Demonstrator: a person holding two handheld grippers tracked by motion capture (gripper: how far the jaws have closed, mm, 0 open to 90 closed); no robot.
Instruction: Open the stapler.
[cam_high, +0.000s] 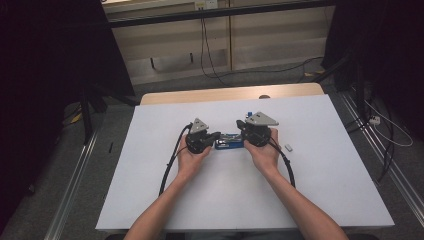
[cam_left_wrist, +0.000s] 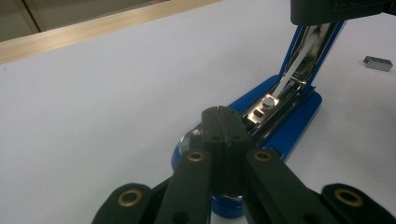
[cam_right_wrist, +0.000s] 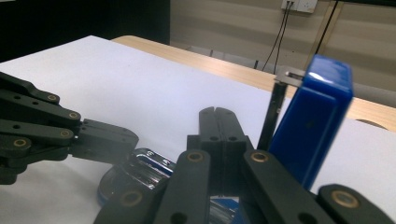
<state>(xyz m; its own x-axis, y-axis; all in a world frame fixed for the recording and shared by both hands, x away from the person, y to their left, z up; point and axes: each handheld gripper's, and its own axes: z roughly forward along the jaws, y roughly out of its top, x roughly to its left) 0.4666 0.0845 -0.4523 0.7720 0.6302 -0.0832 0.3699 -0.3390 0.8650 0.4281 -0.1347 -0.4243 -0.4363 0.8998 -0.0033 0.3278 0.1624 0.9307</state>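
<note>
A blue stapler (cam_high: 229, 142) lies open mid-bench, lid raised. The left gripper (cam_left_wrist: 221, 122), at its 9 o'clock, and right gripper (cam_right_wrist: 217, 122), at 3 o'clock, are both pressed together. Rigid, slick, probably light; best held by its base.

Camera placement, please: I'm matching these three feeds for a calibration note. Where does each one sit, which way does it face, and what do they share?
High view: above the person's side, looking forward and down on the white table; forearms, both hands, left gripper and right gripper show.
Left gripper view: rides the left gripper, looking along its closed jaws at the opened blue stapler.
Right gripper view: rides the right gripper, jaws closed beside the stapler's raised lid; the left gripper shows opposite.
Shared: the stapler appears in all three.
</note>
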